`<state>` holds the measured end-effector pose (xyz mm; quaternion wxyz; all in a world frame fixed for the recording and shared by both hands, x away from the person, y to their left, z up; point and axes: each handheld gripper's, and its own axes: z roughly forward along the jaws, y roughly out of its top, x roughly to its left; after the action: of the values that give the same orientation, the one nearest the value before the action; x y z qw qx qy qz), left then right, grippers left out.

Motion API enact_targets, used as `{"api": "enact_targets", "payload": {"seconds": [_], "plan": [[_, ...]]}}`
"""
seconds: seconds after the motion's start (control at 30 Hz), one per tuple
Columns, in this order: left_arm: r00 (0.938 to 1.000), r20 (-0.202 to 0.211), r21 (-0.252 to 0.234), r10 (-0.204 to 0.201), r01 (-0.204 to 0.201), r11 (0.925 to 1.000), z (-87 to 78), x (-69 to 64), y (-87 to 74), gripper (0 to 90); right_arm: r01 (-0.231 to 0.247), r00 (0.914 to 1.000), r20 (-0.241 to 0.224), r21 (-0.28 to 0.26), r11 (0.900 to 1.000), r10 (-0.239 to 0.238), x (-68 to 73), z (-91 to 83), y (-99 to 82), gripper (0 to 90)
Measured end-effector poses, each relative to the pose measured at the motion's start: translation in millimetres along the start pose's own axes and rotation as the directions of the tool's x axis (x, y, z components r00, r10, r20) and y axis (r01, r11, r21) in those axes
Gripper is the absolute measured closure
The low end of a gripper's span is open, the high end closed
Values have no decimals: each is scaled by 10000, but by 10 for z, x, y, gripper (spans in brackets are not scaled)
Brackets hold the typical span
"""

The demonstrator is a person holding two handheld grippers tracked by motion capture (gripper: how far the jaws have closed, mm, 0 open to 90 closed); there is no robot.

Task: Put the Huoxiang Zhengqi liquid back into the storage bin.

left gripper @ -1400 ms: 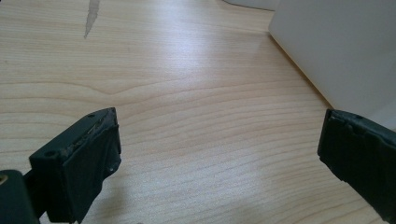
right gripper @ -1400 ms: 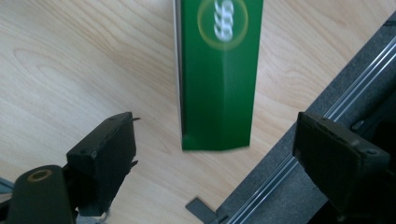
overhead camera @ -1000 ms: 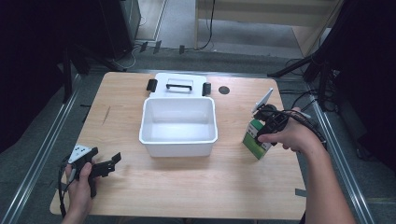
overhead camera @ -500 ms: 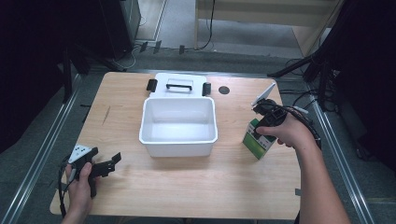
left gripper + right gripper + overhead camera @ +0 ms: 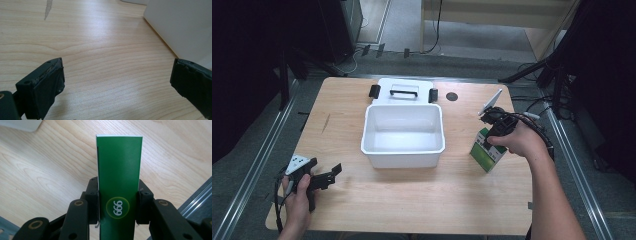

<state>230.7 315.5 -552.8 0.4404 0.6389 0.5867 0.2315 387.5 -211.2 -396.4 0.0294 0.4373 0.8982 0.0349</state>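
Observation:
A green carton (image 5: 485,156) with a yellow-ringed "999" mark stands upright on the wooden table (image 5: 422,200), right of a white bin (image 5: 403,159). My right gripper (image 5: 488,143) comes down on it from above. In the right gripper view the carton (image 5: 118,165) sits between the jaws of the right gripper (image 5: 118,203), and both pads (image 5: 93,200) press its sides. These jaws have just been closing onto the carton. My left gripper (image 5: 328,176) lies low near the table's front left corner. Its jaws stand wide apart in the left gripper view (image 5: 117,82), with bare wood between them.
The bin is empty, and its outer wall (image 5: 180,22) shows ahead of the left jaws. Its white lid (image 5: 404,91) with black clips lies behind it. A dark round hole (image 5: 452,96) marks the tabletop at the back. Metal rails (image 5: 257,165) run along both table sides.
The right hand has shifted only slightly over the green carton, which stands in the same spot. The left hand and its gripper have kept still.

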Motion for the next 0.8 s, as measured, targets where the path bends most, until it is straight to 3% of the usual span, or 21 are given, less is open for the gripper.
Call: {"api": "enact_targets", "payload": {"seconds": [0.1,0.2,0.23,0.27,0.43,0.47,0.5,0.53,0.67,0.8], "plan": [[10000,-1,2,1,-1,10000,-1,-1,0,3,571,9981,218,-54,9984,-570,22,-42,-6,644],[10000,-8,1,0,0,10000,0,-2,0,3,1279,9909,447,-157,9917,-1271,54,-104,-9,644],[10000,-12,2,9,-9,10000,1,-2,0,3,1279,9909,447,-157,9917,-1271,54,-104,-9,644],[10000,-6,8,6,-6,10000,0,-3,0,3,1649,9854,476,-278,9859,-1635,81,-158,-6,644],[10000,-16,-7,-6,6,10000,2,-4,1,3,2134,9768,309,-656,9748,-2118,170,-312,9,644],[10000,-14,3,33,-33,10000,3,-2,1,3,2518,9678,232,-926,9633,-2507,238,-440,30,644],[10000,-14,3,33,-33,10000,3,-2,1,3,2518,9678,232,-926,9633,-2507,238,-440,30,644],[10000,-17,15,43,-43,10000,1,-3,2,3,2770,9609,319,-981,9559,-2752,292,-541,59,644],[10000,-10,12,17,-17,10000,1,-2,2,3,3143,9487,660,-934,9447,-3092,374,-715,123,643],[10000,-2,4,6,-6,10000,1,0,1,3,3139,9485,793,-1080,9433,-3066,411,-889,187,644]]}}
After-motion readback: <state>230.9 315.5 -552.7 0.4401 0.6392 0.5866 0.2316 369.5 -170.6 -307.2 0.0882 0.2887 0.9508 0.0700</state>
